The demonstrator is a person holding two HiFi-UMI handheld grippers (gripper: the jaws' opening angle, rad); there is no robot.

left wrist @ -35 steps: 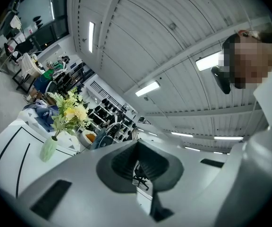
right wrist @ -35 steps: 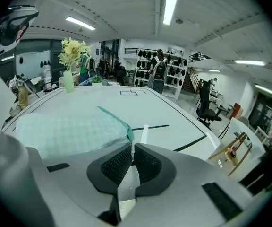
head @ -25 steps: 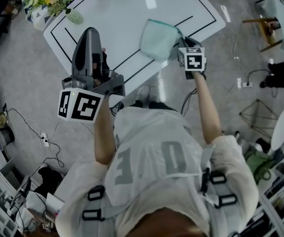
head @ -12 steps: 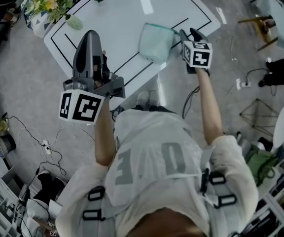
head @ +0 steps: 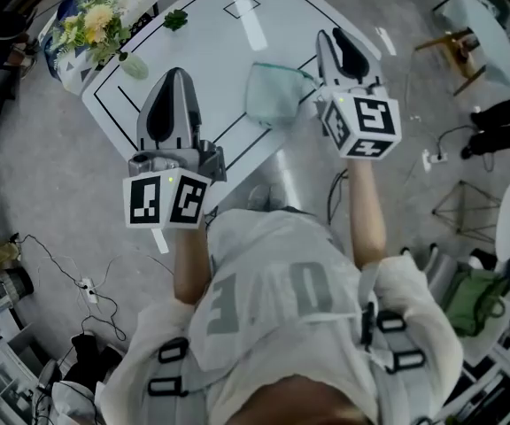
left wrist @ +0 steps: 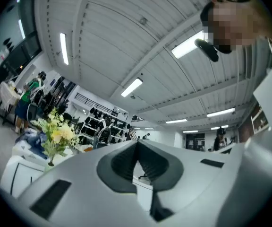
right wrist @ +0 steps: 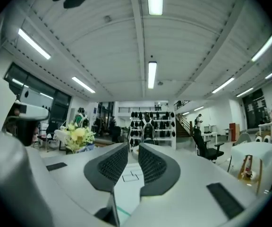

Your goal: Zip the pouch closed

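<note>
Lies flat as a pale mint-green, roughly square pouch (head: 271, 96) on the white table (head: 211, 51), close to the edge nearest the person, over a black marked line, zip state too small to tell.

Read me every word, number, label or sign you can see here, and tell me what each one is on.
"O" and "E", as far as they read: large grey letters on the person's white shirt, upside down in the head view; the rest of the print is creased and unreadable.
No letters: the two black-and-white marker cubes show only square patterns.
No words: the white table has only black lines.
</note>
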